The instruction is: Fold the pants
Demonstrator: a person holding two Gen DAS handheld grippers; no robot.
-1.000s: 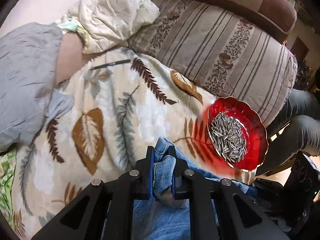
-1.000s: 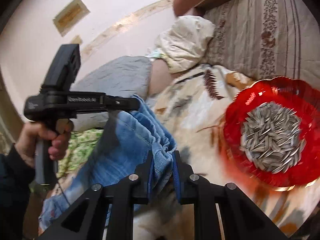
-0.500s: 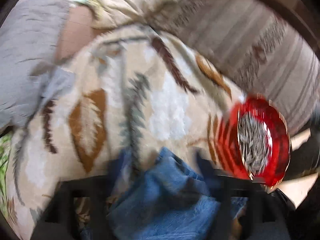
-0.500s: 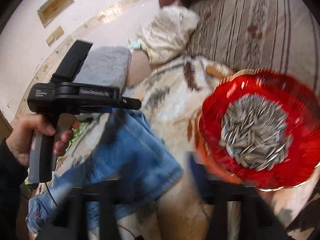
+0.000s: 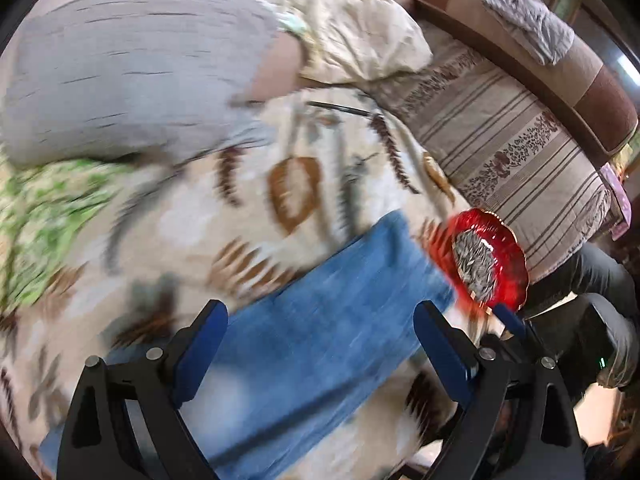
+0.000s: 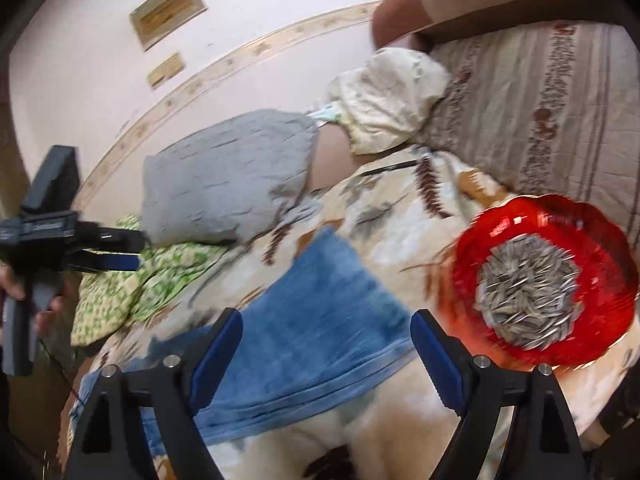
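Leaf-print blanket [image 5: 168, 224] over a sofa, blue denim pants [image 5: 320, 328] lying flat across it, beside a red dish of seeds [image 6: 536, 284]. Left gripper [image 5: 320, 344] and right gripper [image 6: 326, 344] both spread wide, holding nothing. Best regrasped well clear of the dish. Right view alone showing the pants' hem edge.

A home: striped sofa [image 6: 560, 92], leaf-print blanket [image 5: 192, 224], dish of sunflower seeds [image 6: 532, 292].
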